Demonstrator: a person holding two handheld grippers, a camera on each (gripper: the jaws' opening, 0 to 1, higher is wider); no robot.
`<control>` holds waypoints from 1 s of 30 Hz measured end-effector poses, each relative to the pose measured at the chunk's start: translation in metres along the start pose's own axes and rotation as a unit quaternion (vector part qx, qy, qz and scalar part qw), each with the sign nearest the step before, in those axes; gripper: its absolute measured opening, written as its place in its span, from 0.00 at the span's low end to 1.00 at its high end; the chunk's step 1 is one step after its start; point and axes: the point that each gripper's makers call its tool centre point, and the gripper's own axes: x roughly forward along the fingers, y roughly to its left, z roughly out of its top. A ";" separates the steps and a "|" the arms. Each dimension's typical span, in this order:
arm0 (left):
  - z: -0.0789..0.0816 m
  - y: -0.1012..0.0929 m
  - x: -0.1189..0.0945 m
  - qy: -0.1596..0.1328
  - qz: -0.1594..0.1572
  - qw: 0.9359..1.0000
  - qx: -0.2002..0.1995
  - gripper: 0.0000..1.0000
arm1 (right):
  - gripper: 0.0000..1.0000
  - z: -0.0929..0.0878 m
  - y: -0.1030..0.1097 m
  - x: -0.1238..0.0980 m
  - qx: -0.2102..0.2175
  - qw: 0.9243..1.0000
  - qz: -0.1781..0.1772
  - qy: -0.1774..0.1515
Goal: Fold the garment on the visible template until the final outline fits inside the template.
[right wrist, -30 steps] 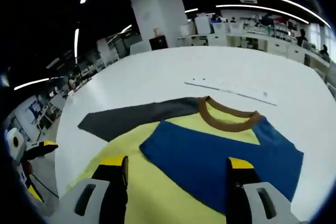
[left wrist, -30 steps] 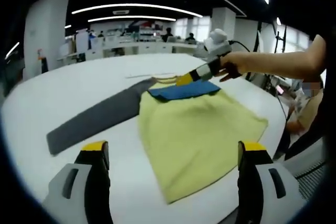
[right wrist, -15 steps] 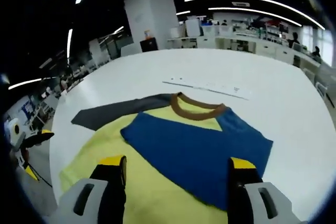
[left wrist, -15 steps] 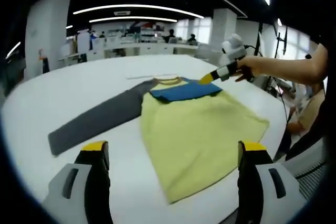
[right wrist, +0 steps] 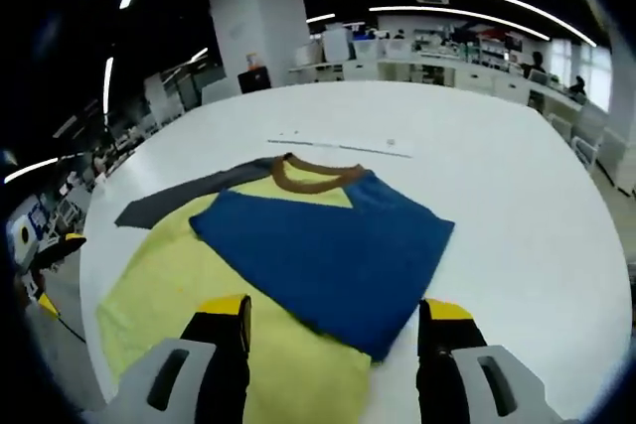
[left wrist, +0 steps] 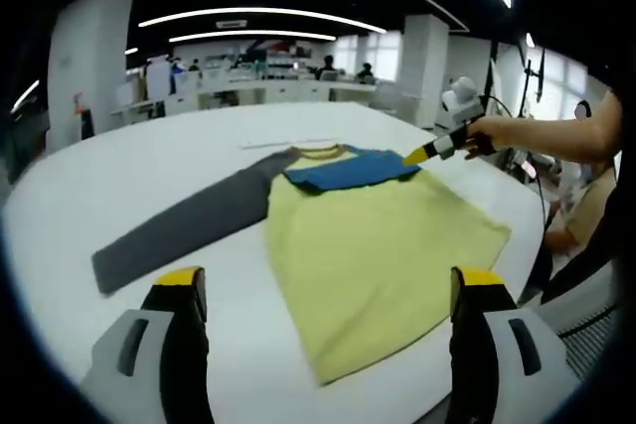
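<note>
A yellow shirt (left wrist: 373,245) lies flat on the white table (left wrist: 119,166), its grey sleeve (left wrist: 184,225) stretched out to the left. The blue sleeve (left wrist: 348,168) is folded across the chest just below the brown collar (left wrist: 320,152). My left gripper (left wrist: 328,283) stands open short of the shirt's hem, holding nothing. In the right gripper view the blue sleeve (right wrist: 323,240), yellow body (right wrist: 164,290), collar (right wrist: 308,174) and grey sleeve (right wrist: 169,201) lie ahead of my open right gripper (right wrist: 335,307), which is apart from the cloth. The right gripper (left wrist: 425,153) also shows beside the blue sleeve.
A thin white strip (right wrist: 338,143) lies on the table beyond the collar, also seen as the strip (left wrist: 288,143). A person's hand (left wrist: 502,131) and arm come in from the right. The table edge (left wrist: 537,245) runs close to the shirt's right side. Desks and pillars fill the background.
The right gripper has pulled back from the blue sleeve, away to the right, leaving it folded on the chest. The left gripper and the shirt have stayed put.
</note>
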 end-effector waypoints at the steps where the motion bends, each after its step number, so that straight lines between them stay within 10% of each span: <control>1: 0.000 0.000 0.000 0.000 0.000 1.000 0.000 0.99 | 0.64 -0.002 -0.002 -0.001 0.000 1.000 -0.002 0.002; 16: 0.001 -0.007 -0.001 0.007 -0.003 1.000 0.005 0.99 | 0.26 -0.029 -0.023 -0.004 0.014 0.999 -0.030 0.022; 30: 0.000 -0.005 -0.001 0.011 -0.002 1.000 0.010 0.99 | 0.12 -0.040 -0.027 0.001 0.019 0.998 -0.061 0.028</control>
